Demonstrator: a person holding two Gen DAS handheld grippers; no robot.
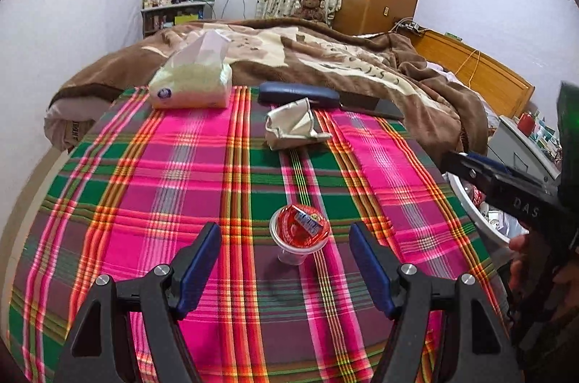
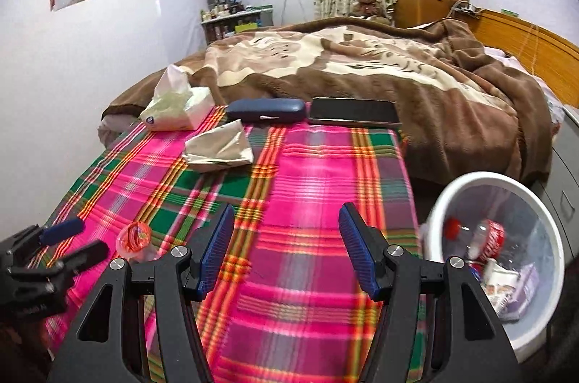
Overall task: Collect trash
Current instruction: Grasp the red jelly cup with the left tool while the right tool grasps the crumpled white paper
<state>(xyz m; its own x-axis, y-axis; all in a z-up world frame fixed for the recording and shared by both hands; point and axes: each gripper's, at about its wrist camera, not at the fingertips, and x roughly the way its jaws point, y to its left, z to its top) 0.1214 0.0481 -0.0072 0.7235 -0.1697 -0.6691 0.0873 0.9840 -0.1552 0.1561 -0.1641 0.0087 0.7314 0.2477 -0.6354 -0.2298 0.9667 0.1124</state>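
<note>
A small clear cup with a red foil lid point(image 1: 299, 232) stands on the plaid cloth point(image 1: 181, 187), just ahead of my open left gripper point(image 1: 286, 240) and between its finger lines. It also shows in the right wrist view point(image 2: 134, 238). A crumpled beige wrapper point(image 1: 293, 126) lies farther back, also seen in the right wrist view point(image 2: 219, 147). My right gripper point(image 2: 286, 223) is open and empty above the cloth. A white trash bin point(image 2: 434, 227) with a bottle and wrappers inside stands to its right.
A tissue pack point(image 1: 191, 82), a dark blue glasses case point(image 1: 296, 95) and a black phone point(image 2: 353, 111) lie along the table's far edge. A bed with a brown blanket point(image 2: 362, 71) lies behind. The bin's rim shows at the right point(image 1: 466, 202).
</note>
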